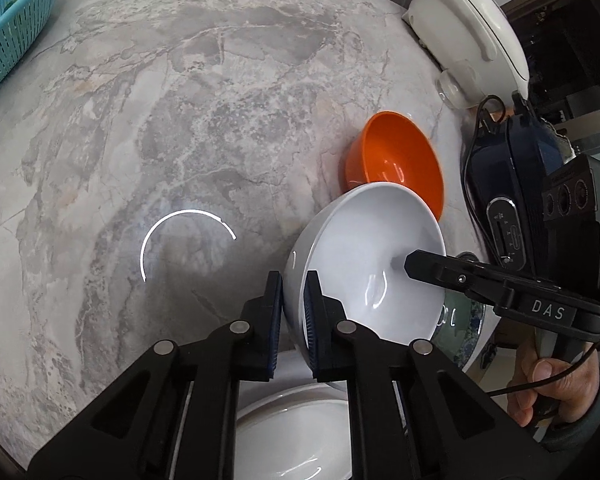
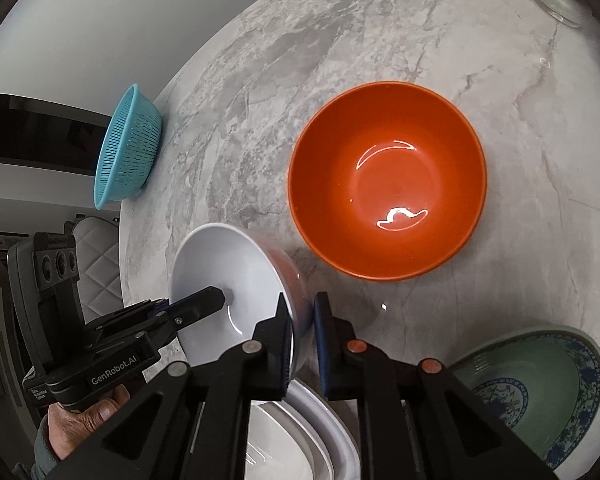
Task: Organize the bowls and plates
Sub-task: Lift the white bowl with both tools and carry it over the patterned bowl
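White bowl is held tilted above the marble surface, clamped at opposite rims by both claws. Left claw has its two fingers pinched on the near rim — one finger outside the wall, one inside. Right claw grips the other side of the same bowl the same way, fingers closed on the wall. In the left wrist view the right claw's finger reaches into the bowl's hollow; in the right wrist view the left claw's finger shows inside it too.

Orange bowl sits upright on the surface just beyond the white bowl, empty, glossy inside; same orange bowl shows partly behind the white rim in the left view. Below the held bowl lie stacked white plates, also seen under the left claw. Green bowl with a blue patterned rim rests at the near right of the surface, well apart from the orange one.

Blue plastic colander at the far left edge of the surface — also at the corner of the left view. White lidded appliance at the far right edge. Person's hands visible on both handles: right hand, left hand.
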Action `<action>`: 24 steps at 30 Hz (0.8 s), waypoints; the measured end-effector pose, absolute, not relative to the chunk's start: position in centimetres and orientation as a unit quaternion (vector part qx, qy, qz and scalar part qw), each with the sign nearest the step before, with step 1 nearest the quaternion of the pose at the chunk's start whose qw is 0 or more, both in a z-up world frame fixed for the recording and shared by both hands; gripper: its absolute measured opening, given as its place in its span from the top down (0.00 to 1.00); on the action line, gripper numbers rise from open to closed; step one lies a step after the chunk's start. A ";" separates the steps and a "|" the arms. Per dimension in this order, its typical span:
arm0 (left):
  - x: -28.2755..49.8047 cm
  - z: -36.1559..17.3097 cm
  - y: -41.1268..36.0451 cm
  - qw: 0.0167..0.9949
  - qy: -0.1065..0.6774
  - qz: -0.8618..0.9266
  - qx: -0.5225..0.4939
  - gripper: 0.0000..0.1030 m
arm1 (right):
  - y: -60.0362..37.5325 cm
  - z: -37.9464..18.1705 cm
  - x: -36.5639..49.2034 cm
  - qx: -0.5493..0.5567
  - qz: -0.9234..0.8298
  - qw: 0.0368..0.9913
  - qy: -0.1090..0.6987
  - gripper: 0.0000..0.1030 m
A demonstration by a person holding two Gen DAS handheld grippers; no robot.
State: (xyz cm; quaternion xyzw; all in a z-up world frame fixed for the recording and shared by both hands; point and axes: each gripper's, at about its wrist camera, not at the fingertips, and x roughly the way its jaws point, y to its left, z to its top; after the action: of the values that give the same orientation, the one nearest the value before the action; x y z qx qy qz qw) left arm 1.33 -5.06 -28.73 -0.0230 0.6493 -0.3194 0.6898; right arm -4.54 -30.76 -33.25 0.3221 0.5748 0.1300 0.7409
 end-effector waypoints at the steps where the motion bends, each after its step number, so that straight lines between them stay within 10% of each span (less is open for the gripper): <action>1: 0.9 -28.2 -5.3 0.690 0.647 -0.324 -0.022 0.91 | -31.0 -32.9 -4.9 0.323 0.130 0.742 0.573 0.87; 24: -11.4 -26.1 -18.3 0.662 0.630 -0.401 0.057 0.90 | -41.8 -32.2 -17.3 0.360 0.055 0.749 0.553 0.87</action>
State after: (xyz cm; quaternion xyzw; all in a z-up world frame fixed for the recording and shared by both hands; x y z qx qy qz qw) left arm -11.36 -18.32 -26.06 0.0574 0.6303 -0.4014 0.6620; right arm -17.25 -41.84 -32.19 0.3603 0.5534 0.0547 0.7490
